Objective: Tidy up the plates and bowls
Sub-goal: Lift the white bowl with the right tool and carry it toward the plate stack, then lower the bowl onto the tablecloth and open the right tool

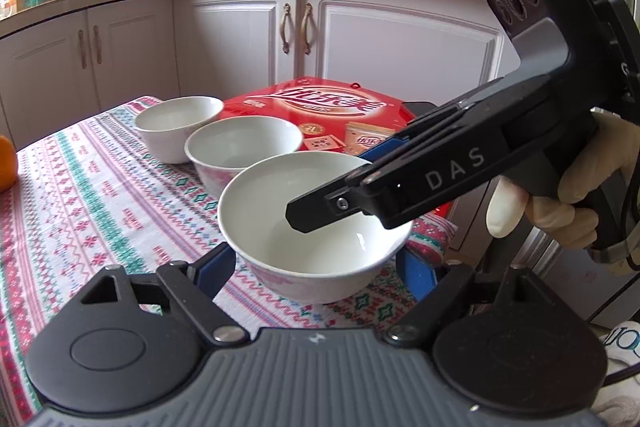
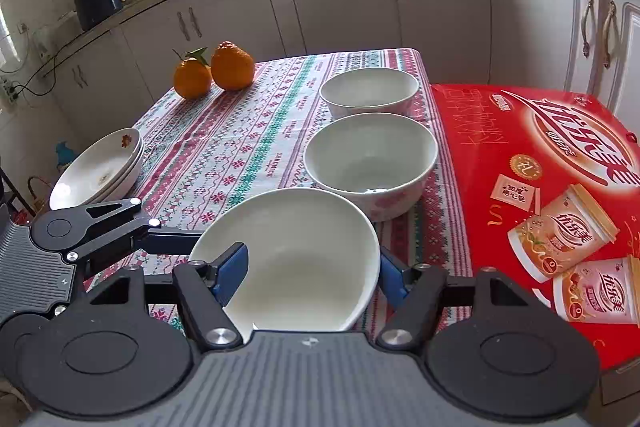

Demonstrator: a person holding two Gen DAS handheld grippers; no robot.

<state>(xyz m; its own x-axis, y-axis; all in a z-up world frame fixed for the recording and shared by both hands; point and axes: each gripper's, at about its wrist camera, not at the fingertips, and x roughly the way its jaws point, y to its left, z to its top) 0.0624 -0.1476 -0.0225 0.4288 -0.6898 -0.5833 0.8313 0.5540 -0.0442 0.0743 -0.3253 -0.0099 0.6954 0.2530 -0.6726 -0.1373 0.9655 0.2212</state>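
Note:
A white bowl [image 1: 316, 227] with a pink pattern outside is nearest of a row of three on the patterned tablecloth. My left gripper [image 1: 316, 263] straddles it low down, a blue pad [image 1: 214, 269] lying against each side of its wall. My right gripper [image 1: 328, 187] comes in from the right, shut on the bowl's rim, one finger inside and one outside. In the right wrist view the same bowl [image 2: 296, 255] looks tilted between my right gripper's [image 2: 312, 271] pads. The left gripper [image 2: 100, 227] reaches it from the left. Two more white bowls [image 2: 370, 163] [image 2: 370, 93] stand behind it.
A stack of shallow white plates [image 2: 96, 171] sits at the table's left edge. Two oranges [image 2: 232, 67] lie at the far left corner. A large red box [image 2: 540, 187] lies along the right side of the bowls. A gloved hand [image 1: 580, 187] holds the right gripper. Kitchen cabinets stand behind the table.

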